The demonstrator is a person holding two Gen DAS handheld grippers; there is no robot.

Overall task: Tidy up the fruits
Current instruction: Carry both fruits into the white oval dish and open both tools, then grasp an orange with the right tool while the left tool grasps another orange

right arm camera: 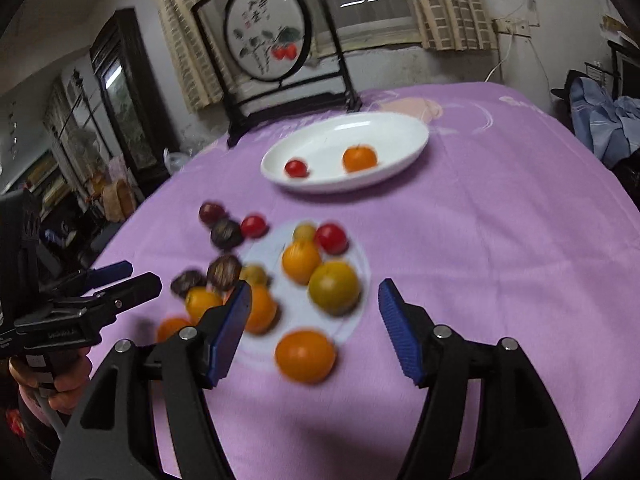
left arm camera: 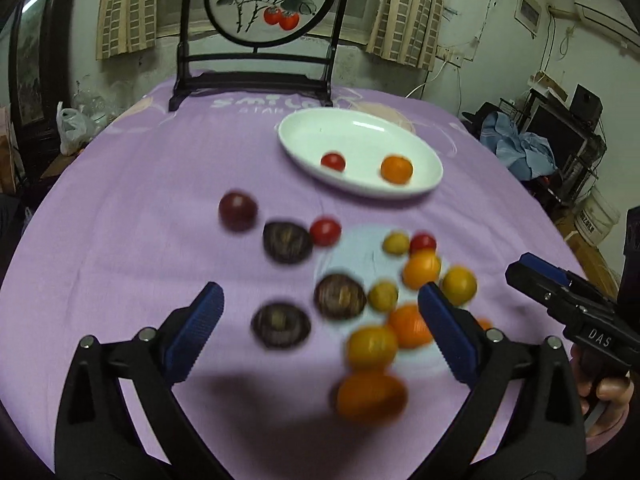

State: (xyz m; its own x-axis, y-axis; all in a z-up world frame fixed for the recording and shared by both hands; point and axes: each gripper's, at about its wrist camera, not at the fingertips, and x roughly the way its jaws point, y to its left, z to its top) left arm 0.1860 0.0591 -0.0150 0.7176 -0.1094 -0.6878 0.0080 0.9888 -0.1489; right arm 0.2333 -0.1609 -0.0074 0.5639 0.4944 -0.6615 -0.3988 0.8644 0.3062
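Your left gripper (left arm camera: 320, 332) gapes empty, right gripper (right arm camera: 314, 328) half open and empty over the orange (right arm camera: 305, 356) just below its tips; it's round, light, smooth-skinned, so pinch across the middle gently, plate (right arm camera: 416, 136) well ahead.

1. My landmark is the oval dish (left arm camera: 424, 152): a cherry tomato (left arm camera: 333, 161) lies in it, left of a tangerine (left arm camera: 396, 169).
2. Behind the dish stands the framed painting screen (left arm camera: 264, 12).
3. Before the dish, loose fruits (right arm camera: 301, 261) lie clustered on the tablecloth (left arm camera: 132, 184).
4. Nearer still, my grippers hang over the cluster.
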